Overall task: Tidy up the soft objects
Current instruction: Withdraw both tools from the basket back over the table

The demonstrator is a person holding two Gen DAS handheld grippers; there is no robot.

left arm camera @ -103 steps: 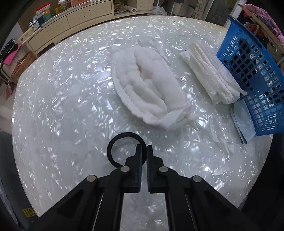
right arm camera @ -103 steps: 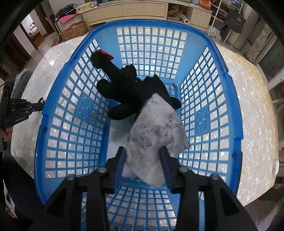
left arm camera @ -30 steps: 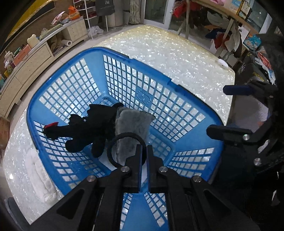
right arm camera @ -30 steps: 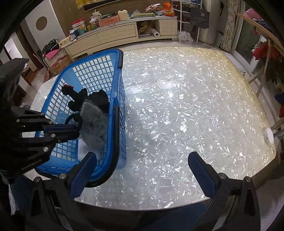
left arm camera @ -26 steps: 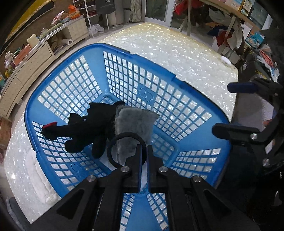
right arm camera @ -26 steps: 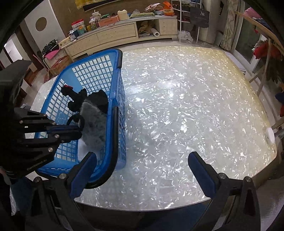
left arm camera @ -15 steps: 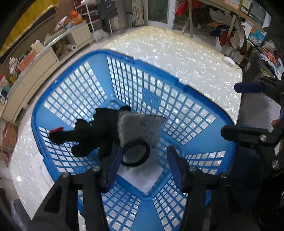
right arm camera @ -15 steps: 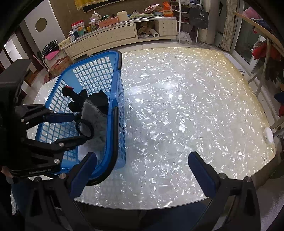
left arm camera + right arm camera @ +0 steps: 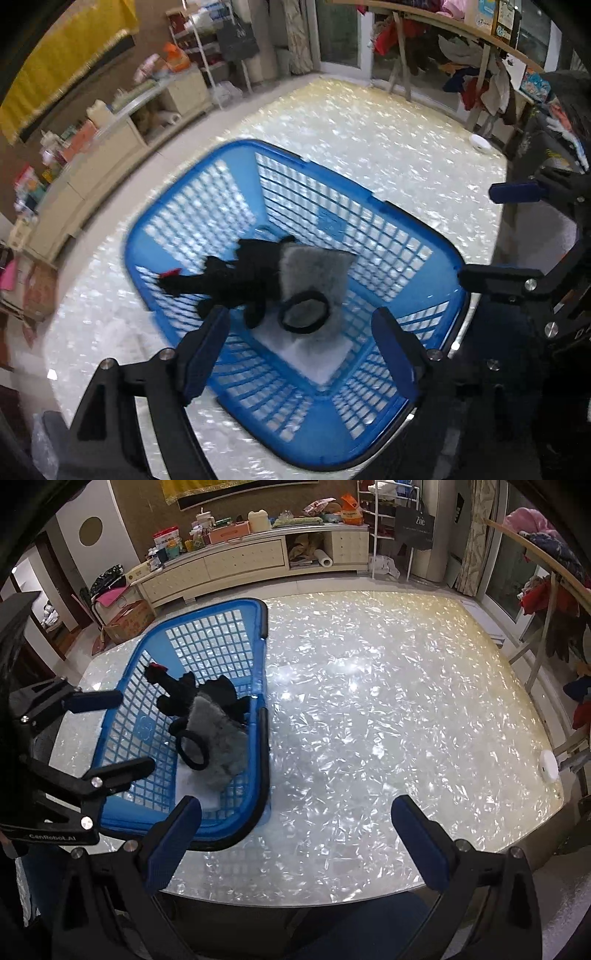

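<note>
Hair tie (image 9: 303, 312) lies in basket (image 9: 369, 218) below left gripper (image 9: 301, 354), jaws opening, empty.

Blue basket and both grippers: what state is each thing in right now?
Blue basket: upright on the table, partly filled.
Black plush toy: lying in the basket.
Grey cloth: in the basket, beside the toy.
Black hair tie: released, resting on the grey cloth.
Left gripper: opening, nothing between the jaws.
Right gripper: open, empty.
</note>
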